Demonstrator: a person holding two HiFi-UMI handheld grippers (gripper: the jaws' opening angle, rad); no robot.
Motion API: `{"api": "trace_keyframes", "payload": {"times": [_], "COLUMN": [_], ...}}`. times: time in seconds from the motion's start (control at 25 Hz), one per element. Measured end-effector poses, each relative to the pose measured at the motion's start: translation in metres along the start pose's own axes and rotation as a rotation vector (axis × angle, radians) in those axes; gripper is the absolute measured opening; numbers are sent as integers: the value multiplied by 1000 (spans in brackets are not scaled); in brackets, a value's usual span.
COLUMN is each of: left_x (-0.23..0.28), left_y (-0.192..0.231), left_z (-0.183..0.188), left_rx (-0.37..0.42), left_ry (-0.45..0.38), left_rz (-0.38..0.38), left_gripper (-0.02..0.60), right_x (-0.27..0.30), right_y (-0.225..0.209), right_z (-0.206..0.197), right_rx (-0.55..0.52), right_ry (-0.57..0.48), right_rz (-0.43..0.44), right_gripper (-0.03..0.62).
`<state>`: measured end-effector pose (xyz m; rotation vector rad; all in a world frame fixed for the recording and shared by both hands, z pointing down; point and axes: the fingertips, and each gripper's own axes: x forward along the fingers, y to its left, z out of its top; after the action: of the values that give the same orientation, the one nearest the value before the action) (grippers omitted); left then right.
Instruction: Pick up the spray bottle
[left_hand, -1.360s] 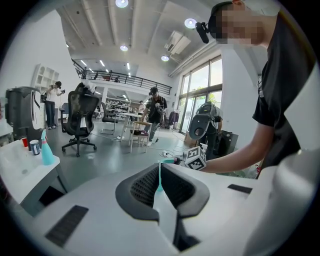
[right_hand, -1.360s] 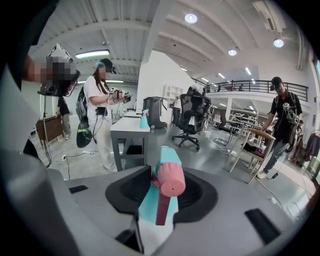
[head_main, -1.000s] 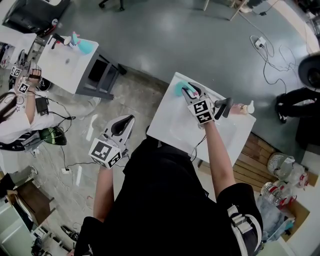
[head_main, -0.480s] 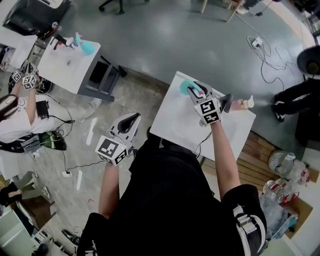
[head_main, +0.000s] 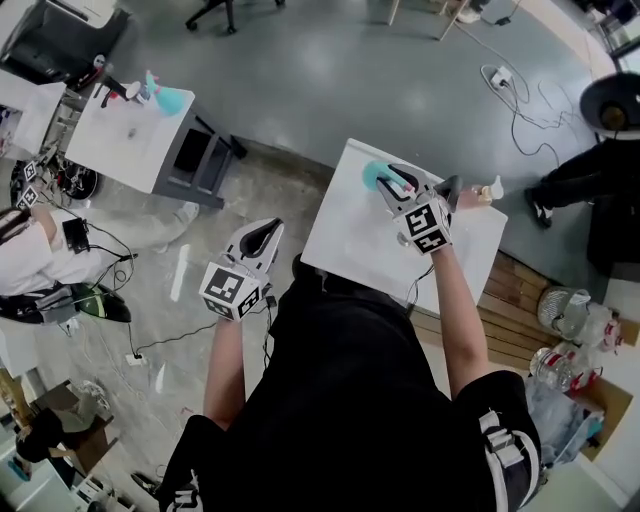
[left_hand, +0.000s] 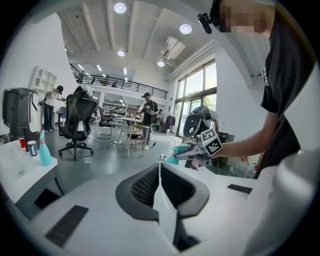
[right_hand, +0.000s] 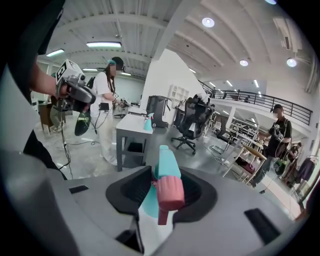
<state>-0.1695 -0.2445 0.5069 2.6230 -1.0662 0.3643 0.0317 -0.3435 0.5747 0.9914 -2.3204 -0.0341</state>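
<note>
The spray bottle is teal with a pink nozzle. My right gripper is shut on it and holds it above the far part of the white table. In the right gripper view the bottle sits between the dark pads, its pink nozzle toward the camera. The left gripper view shows the same bottle in the air at arm's length. My left gripper hangs off the table's left side over the floor. Its jaws are shut on nothing.
A pale pump bottle and a dark object stand at the table's far right corner. A second white table at the upper left carries another teal bottle. Cables lie across the floor, and people stand at both sides.
My right gripper has risen with the spray bottle in it. The left gripper has stayed about where it was.
</note>
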Motion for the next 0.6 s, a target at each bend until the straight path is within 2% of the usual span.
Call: {"api": "trace_keyframes", "payload": {"times": [0.2, 0.6], "left_x": [2, 9], "left_y": [-2, -6], "left_z": [-5, -3], "left_rx": [-4, 6], "left_ry": [-1, 1], "left_rz": [-2, -5], "left_gripper": [29, 29], "right_x": [-20, -38], "right_y": [12, 39], "right_z": [17, 46], "right_rx": [-8, -13], "right_ry": [-29, -95], "right_rz": [31, 158], "right_gripper": [149, 149]}}
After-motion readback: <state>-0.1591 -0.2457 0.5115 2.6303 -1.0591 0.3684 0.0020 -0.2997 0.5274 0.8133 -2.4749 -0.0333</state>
